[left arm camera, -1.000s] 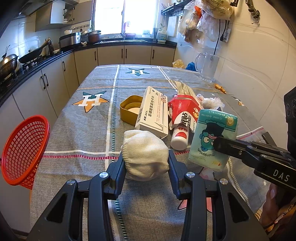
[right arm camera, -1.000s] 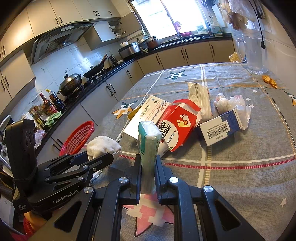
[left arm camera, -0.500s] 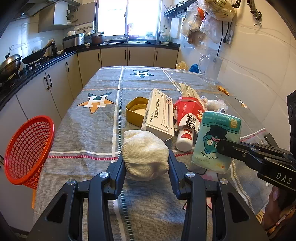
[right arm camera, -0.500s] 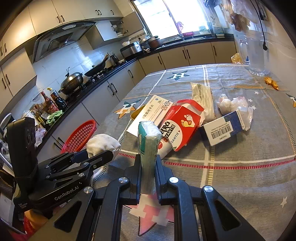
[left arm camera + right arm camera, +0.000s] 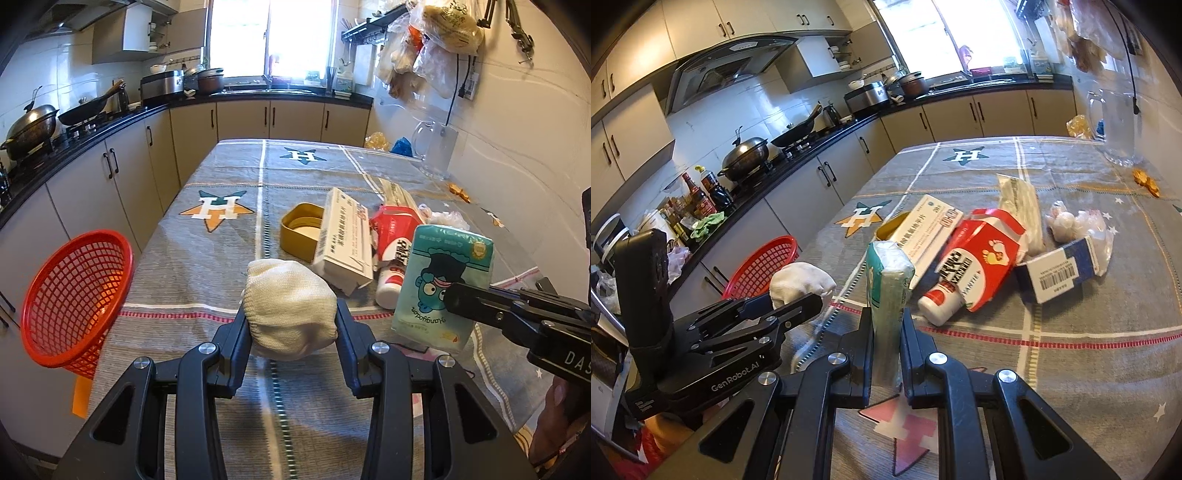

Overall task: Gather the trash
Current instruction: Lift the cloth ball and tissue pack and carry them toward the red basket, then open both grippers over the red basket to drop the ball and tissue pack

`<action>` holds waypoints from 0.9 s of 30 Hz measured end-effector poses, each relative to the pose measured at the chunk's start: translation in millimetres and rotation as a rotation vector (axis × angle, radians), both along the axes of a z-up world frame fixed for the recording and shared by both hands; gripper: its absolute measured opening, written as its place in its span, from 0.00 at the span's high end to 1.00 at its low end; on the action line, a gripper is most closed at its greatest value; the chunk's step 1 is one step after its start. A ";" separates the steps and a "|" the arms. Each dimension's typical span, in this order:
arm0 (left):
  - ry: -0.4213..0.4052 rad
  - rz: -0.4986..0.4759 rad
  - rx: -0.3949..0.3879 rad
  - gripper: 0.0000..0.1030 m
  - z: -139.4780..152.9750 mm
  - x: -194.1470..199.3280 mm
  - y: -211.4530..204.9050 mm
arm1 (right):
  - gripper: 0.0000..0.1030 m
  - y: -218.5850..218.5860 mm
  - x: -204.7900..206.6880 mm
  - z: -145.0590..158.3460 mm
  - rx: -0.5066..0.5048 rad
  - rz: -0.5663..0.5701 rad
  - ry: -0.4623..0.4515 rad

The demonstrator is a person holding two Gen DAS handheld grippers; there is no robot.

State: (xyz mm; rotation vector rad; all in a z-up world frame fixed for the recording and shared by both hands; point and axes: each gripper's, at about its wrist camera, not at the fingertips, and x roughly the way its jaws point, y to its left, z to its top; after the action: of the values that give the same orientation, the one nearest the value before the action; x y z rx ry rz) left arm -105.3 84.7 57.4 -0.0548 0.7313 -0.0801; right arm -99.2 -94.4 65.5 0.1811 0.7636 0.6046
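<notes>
The left hand-held gripper [image 5: 291,325] pinches a balled white knit cloth [image 5: 290,308] between its two fingers, above the near part of the counter [image 5: 221,258], which is covered by a grey plaid cloth with star patches. To its left, off the counter's left edge, a red mesh basket [image 5: 74,299] stands tilted with its mouth turned toward the counter, and a strip of bare tablecloth lies between cloth ball and that edge. The right hand-held gripper [image 5: 886,332] is pressed onto a green tissue pack [image 5: 888,291], held upright with its long axis vertical and its narrow edge toward the right wrist camera. The left wrist view shows the pack's broad face instead, with a cartoon figure printed upside down, just right of the cloth ball. Beyond both grippers the clutter sits mid-counter: a white medicine box [image 5: 345,240] leaning on a yellow tin [image 5: 301,236], a red carton [image 5: 979,258] lying over a white tube with a red cap [image 5: 940,301], all touching or overlapping. Only the right wrist view shows plainly a blue and white barcode box [image 5: 1062,269] and a crumpled clear bag [image 5: 1078,221] behind it. The far half of the counter is mostly open cloth, with a clear jug [image 5: 437,155] near the right wall.
</notes>
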 end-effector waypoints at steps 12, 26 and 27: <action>-0.019 0.058 -0.015 0.61 4.6 -4.1 29.7 | 0.86 29.4 3.2 7.3 -0.020 0.051 -0.012; -0.045 0.132 -0.044 0.61 9.7 -10.9 71.1 | 0.86 64.8 13.9 11.2 -0.046 0.108 -0.008; -0.047 0.141 -0.045 0.61 10.1 -11.1 75.5 | 0.86 67.2 14.9 11.6 -0.047 0.112 -0.007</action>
State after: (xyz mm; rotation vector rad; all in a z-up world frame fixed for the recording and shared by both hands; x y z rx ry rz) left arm -116.4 160.2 67.5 -0.1471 0.6765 0.0366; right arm -84.3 -27.1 77.1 0.0937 0.7836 0.6921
